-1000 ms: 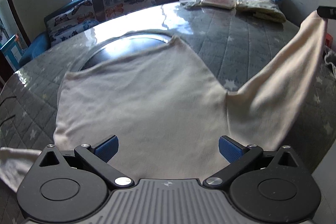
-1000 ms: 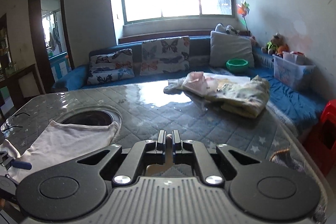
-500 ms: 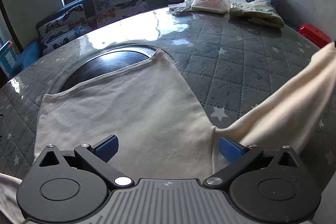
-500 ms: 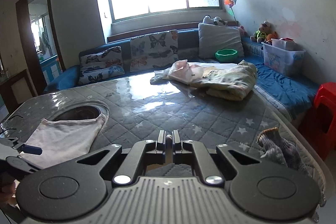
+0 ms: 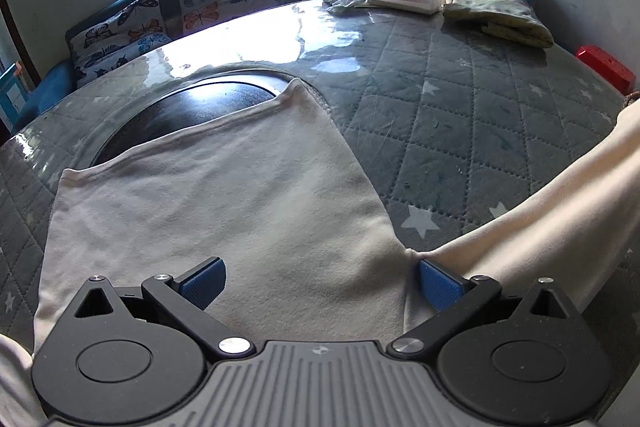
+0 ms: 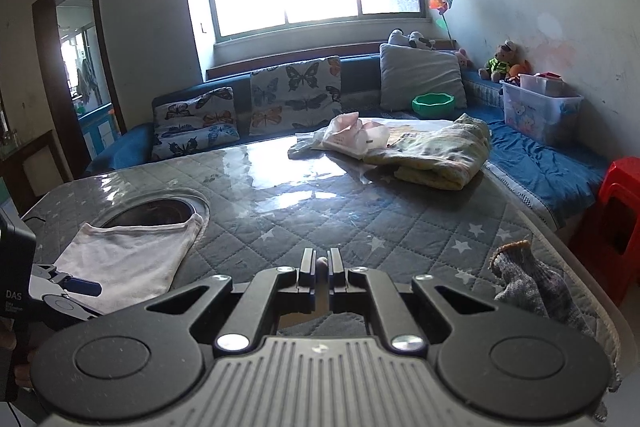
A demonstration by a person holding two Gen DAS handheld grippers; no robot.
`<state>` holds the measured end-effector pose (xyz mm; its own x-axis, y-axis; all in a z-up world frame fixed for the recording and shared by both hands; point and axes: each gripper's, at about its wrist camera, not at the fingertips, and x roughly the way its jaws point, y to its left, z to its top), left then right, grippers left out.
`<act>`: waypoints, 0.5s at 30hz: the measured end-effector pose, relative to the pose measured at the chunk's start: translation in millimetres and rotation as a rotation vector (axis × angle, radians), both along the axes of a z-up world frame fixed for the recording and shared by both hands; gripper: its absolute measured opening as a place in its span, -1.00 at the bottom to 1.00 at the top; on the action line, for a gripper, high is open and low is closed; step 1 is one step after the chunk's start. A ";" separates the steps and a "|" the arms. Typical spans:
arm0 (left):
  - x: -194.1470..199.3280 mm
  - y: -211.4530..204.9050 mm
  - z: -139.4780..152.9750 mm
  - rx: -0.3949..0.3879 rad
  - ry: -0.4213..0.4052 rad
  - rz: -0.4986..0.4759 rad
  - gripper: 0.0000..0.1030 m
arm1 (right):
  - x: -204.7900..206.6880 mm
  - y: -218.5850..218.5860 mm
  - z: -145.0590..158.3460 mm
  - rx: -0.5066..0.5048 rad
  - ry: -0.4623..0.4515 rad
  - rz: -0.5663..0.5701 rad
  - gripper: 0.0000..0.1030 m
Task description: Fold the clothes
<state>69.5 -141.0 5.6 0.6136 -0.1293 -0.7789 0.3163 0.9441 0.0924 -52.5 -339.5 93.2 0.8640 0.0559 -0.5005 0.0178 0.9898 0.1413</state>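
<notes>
Sleeve dropped lower; soft cream shirt flat on quilted table.

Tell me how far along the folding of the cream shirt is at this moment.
Early stage. Done: the cream shirt lies spread flat on the quilted table. In hand: the right gripper, jaws shut, pinches a bit of pale cloth, and the sleeve rises off the table toward the right; the left gripper hovers open over the body. Left: no fold is laid yet. More clothes wait at the far edge.
</notes>
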 end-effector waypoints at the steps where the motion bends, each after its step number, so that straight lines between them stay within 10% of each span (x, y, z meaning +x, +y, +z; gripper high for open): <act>1: -1.3 2.2 1.3 -0.004 -0.002 0.000 1.00 | -0.1 1.1 1.4 -0.002 -0.003 0.003 -0.91; 15: -36.1 81.8 22.2 -0.061 -0.039 0.091 1.00 | -6.2 65.7 56.9 -0.069 -0.096 0.185 -0.91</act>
<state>33.5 -59.2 27.8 0.6546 -0.1184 -0.7467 0.2266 0.9730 0.0444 -58.7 -273.8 150.0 0.8861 0.1859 -0.4247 -0.1749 0.9824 0.0652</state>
